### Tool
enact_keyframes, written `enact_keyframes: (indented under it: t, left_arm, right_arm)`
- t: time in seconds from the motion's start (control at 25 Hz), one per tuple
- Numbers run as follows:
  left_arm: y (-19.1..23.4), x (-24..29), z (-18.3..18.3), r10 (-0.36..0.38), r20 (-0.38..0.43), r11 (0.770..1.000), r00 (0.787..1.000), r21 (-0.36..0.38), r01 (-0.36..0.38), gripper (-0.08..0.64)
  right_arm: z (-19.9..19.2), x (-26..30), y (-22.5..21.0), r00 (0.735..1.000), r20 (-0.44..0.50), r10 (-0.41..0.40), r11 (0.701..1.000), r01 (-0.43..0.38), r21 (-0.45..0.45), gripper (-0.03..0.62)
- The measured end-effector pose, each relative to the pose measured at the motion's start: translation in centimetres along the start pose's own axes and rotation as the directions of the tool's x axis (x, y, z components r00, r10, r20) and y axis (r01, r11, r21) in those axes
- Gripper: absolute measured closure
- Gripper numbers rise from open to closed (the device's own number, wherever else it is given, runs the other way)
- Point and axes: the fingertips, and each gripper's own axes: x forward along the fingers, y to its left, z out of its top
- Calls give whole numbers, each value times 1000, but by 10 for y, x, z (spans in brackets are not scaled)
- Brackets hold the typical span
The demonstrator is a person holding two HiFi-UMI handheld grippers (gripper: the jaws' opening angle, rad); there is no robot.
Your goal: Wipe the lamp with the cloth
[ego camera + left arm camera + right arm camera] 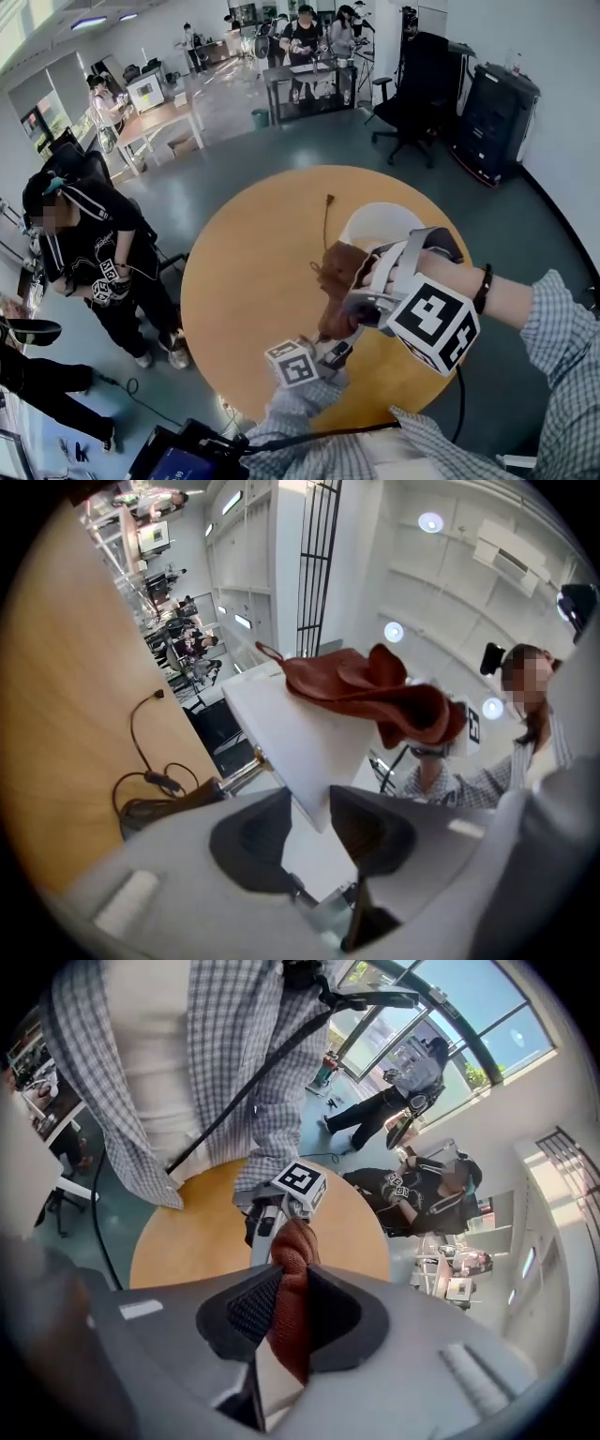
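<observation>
The lamp's white shade (pixel 377 223) rises over the round wooden table (pixel 244 281). My left gripper (pixel 330 352) comes in low from the near side and is shut on the shade's lower rim (pixel 309 752), which sits pinched between its jaws. A brass stem (pixel 240 774) shows beside that rim. The rust-brown cloth (pixel 337 266) is draped over the shade's side (pixel 375 691). My right gripper (pixel 352 306) points steeply down, shut on a bunched fold of the cloth (pixel 289 1288). The left gripper's marker cube (pixel 300 1183) shows just beyond the cloth.
The lamp's dark cord (pixel 325 217) runs across the table toward the far edge, with its switch (pixel 161 782) lying on the wood. A person in black (pixel 94 253) stands close to the table's left side. An office chair (pixel 412 94) and desks stand farther back.
</observation>
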Motion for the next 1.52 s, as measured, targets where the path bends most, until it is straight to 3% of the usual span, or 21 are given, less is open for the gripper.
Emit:
enact_keyframes:
  t: [0.16,0.28,0.4,0.48,0.56,0.64,0.72,0.84,0.92,1.0,1.08,1.16,1.24,1.36,1.52]
  left_arm:
    - [-6,6,7,27,-19,1000,999,0,-27,434]
    - [-6,2,5,27,-21,1000,999,-12,-27,436]
    - [-7,-1,7,26,-19,1000,999,-10,-26,437]
    - [-8,-3,7,26,-18,1000,1000,-9,-26,437]
    - [-7,-6,6,25,-20,1000,999,-8,-25,437]
    - [-7,-8,6,28,-19,1000,999,-7,-28,437]
    - [-6,-8,7,34,-15,999,999,-5,-34,436]
    - [-2,-15,7,63,-18,998,998,6,-63,439]
    - [0,-23,5,98,-31,995,995,23,-97,439]
    - [6,-32,2,127,-40,990,991,64,-125,439]
    - [14,-40,4,168,-43,977,985,140,-160,439]
    - [17,-49,15,243,-49,941,969,256,-223,440]
    - [16,-60,34,302,-54,883,952,392,-258,440]
    - [6,-65,66,364,-64,747,929,616,-250,440]
    - [-23,-46,94,391,-144,560,909,821,-111,442]
  right_arm:
    - [-12,-19,27,999,-4,-42,990,42,133,515]
    - [-20,-26,51,998,-4,-65,958,64,278,515]
    - [-32,-27,74,995,-12,-102,901,98,423,515]
    - [-35,-22,87,989,4,-151,832,124,540,515]
    - [-35,-15,98,975,28,-221,735,148,662,515]
    - [-39,-10,105,949,29,-314,610,178,772,515]
    - [-43,-10,108,899,15,-438,445,203,872,515]
    - [-45,-6,111,790,-24,-613,179,168,969,515]
    - [-50,1,121,731,-70,-679,35,128,991,515]
    - [-58,6,131,690,-108,-715,-79,74,994,515]
    - [-68,10,139,665,-140,-734,-170,19,985,515]
    - [-78,14,148,658,-178,-732,-252,-18,968,515]
    - [-83,19,157,661,-206,-721,-312,-45,949,515]
    - [-86,28,166,665,-214,-716,-354,-81,932,515]
    - [-91,31,165,657,-204,-725,-362,-112,925,515]
